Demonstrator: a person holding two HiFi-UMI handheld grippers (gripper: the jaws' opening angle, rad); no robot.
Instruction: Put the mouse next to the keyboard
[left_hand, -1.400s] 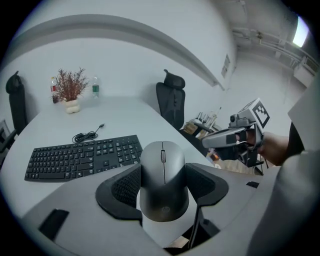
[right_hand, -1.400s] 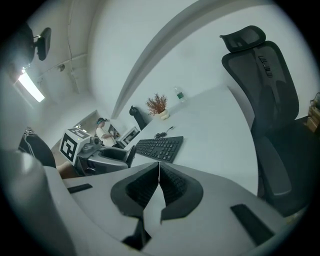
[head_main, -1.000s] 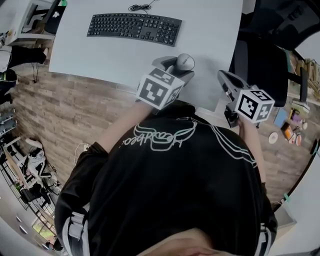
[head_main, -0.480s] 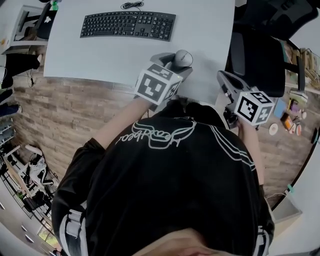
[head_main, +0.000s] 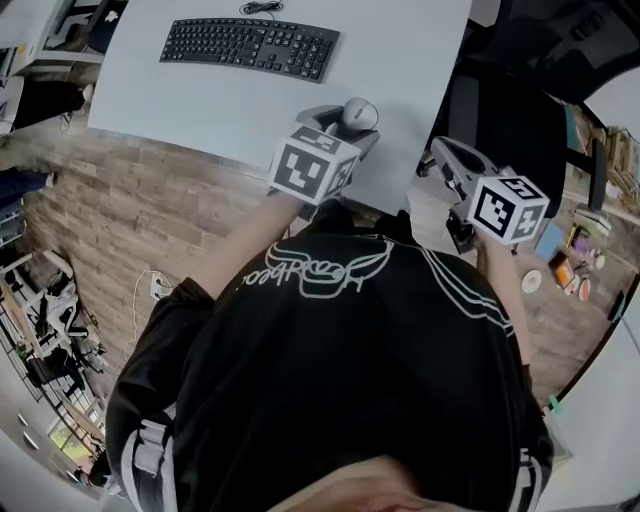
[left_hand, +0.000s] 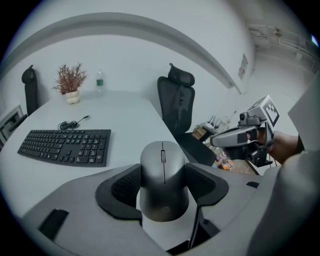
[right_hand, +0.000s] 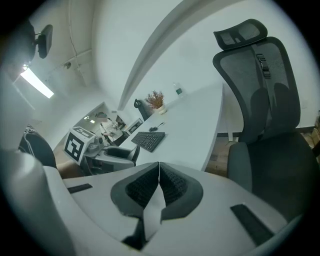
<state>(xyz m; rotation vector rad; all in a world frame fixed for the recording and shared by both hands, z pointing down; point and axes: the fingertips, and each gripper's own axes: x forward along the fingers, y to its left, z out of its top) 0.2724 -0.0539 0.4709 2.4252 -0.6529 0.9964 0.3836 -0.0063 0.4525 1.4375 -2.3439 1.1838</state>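
Grey mouse (left_hand: 162, 167), one, clamped in left claw (left_hand: 163, 181); right claw (right_hand: 158, 172) closed, empty; one keyboard (left_hand: 66, 146).

The grey mouse (left_hand: 163, 172), scroll wheel on top and nose pointing away, sat clamped between the pads of the left hand-held gripper (left_hand: 162, 189) near the front edge of the white surface (head_main: 400, 60), well apart from the black wired keyboard (head_main: 250, 46) lying flat farther back to the left.
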